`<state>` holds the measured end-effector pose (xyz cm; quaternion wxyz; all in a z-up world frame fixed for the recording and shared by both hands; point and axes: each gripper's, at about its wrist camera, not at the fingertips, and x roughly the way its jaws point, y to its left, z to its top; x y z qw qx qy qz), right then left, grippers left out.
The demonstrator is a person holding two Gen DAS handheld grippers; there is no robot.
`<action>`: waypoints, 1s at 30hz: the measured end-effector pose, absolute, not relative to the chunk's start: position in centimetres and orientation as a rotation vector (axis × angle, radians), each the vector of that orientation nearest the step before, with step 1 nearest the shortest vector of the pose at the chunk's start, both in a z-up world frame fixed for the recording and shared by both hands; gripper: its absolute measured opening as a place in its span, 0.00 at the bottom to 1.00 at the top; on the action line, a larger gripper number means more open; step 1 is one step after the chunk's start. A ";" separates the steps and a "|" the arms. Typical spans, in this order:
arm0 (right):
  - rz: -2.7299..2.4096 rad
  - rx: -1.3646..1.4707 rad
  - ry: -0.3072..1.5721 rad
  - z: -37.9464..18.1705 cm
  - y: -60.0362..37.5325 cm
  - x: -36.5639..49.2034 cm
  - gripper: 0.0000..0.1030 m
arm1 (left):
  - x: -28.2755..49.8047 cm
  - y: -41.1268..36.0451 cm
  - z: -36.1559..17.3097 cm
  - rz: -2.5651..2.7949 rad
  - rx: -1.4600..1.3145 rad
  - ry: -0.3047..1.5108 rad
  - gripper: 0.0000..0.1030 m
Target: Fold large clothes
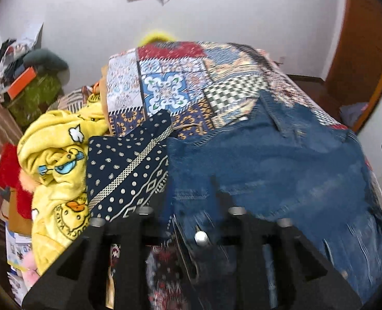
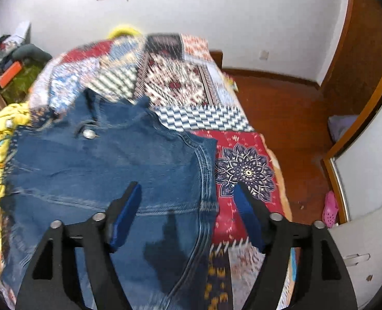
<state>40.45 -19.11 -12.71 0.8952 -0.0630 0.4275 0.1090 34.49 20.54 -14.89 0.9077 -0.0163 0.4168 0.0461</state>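
You are working over a bed covered with a patchwork quilt [image 2: 180, 82] of red, blue and cream printed squares, and everything here is placed against that quilt. Lying flat across its near half is the large blue denim garment [image 2: 108, 165], its silver metal button [image 2: 89, 133] facing up toward the quilt's far end and its stitched side seam running along the quilt's red medallion patch. At the quilt's left edge a crumpled yellow fleece blanket with cartoon prints [image 1: 59, 170] is bunching up, and a navy cloth with white dots and diamond bands [image 1: 129, 170] is lying between it and the denim. You are holding the right gripper [image 2: 187, 188] above the denim's right edge with its blue-padded fingers standing wide apart, nothing between them. Your left gripper [image 1: 188, 193] is hovering over the denim's left part, fingers partly parted and blurred, pressing on nothing.
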 end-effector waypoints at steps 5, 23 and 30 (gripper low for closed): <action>0.272 -0.108 0.803 -9.3 -19.3 35.2 0.80 | 29.9 19.2 -12.7 0.057 -0.027 0.812 0.68; 0.215 -0.133 0.834 -12.8 -21.7 23.1 0.81 | 16.9 19.5 -18.3 0.018 -0.213 0.926 0.71; 0.176 -0.075 0.977 -17.3 -23.1 21.3 0.81 | 14.3 20.0 -24.2 0.018 -0.370 1.078 0.71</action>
